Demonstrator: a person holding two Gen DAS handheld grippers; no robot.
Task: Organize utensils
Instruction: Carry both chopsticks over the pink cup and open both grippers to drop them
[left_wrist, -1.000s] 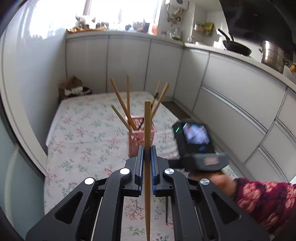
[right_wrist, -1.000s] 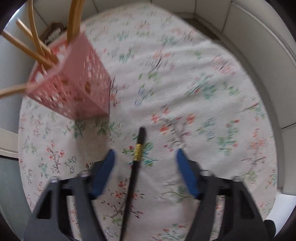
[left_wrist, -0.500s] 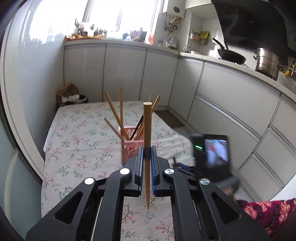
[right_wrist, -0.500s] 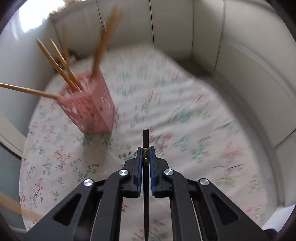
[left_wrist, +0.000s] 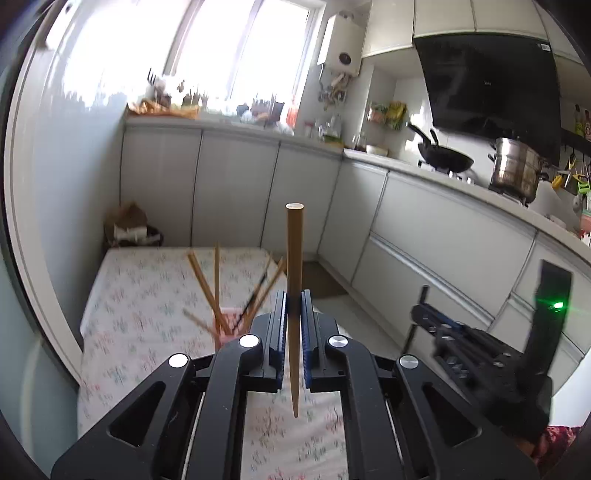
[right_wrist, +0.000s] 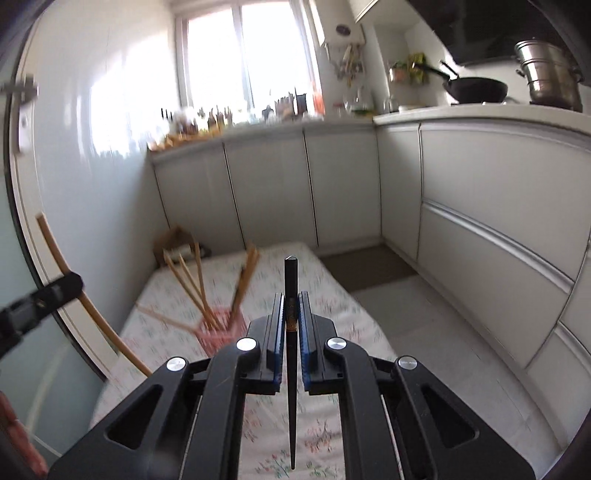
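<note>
A slim black chopstick (right_wrist: 291, 369), picked off the floral-clothed surface (right_wrist: 332, 288) a second ago, is now being carried clenched in the right claw (right_wrist: 291, 334) toward the pink slotted plastic basket (right_wrist: 218, 334), while a tapered wooden chopstick (left_wrist: 294, 295) is being gripped by the left claw (left_wrist: 293, 328).

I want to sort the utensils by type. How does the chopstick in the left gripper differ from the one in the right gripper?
The wooden chopstick in the left gripper is light brown; the black chopstick in the right gripper is dark with a small gold band. The wooden one looks thicker, with a round flat top; the black one has a faceted top. Both stand upright, thin end down, clamped between shut jaws.
</note>
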